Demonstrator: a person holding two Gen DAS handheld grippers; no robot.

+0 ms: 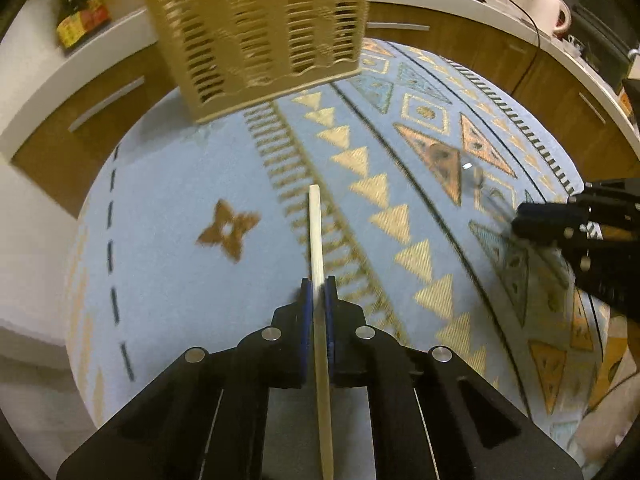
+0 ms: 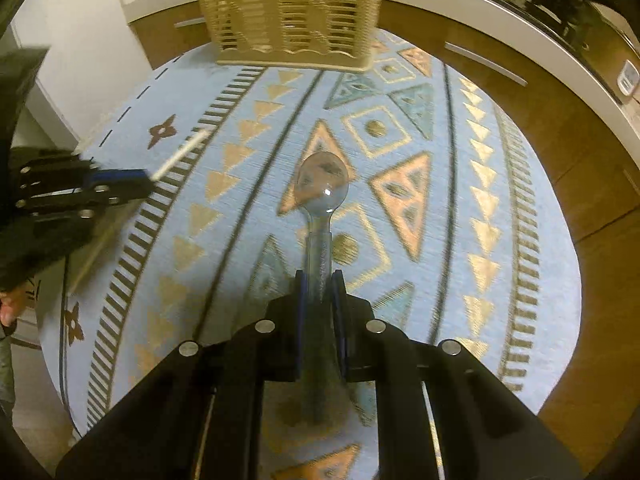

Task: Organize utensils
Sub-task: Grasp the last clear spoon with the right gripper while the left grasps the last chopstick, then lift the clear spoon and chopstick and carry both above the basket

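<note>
My left gripper (image 1: pixel 319 286) is shut on a pale wooden stick-like utensil (image 1: pixel 316 232) that points forward above the patterned blue cloth. It also shows at the left of the right wrist view (image 2: pixel 150 178), the stick (image 2: pixel 182 154) jutting out. My right gripper (image 2: pixel 320 280) is shut on the handle of a clear plastic spoon (image 2: pixel 322 184), bowl forward. It shows at the right of the left wrist view (image 1: pixel 516 220), with the spoon (image 1: pixel 474 174) blurred. A beige slotted utensil basket (image 1: pixel 264 28) stands at the far edge of the table, also in the right wrist view (image 2: pixel 292 12).
The round table carries a blue cloth with triangle patterns (image 1: pixel 168 184). Brown cabinets with a white counter (image 1: pixel 460 12) curve behind it. A white mug (image 1: pixel 554 10) and a dark cable lie on the counter. A colourful box (image 1: pixel 82 6) stands at the far left.
</note>
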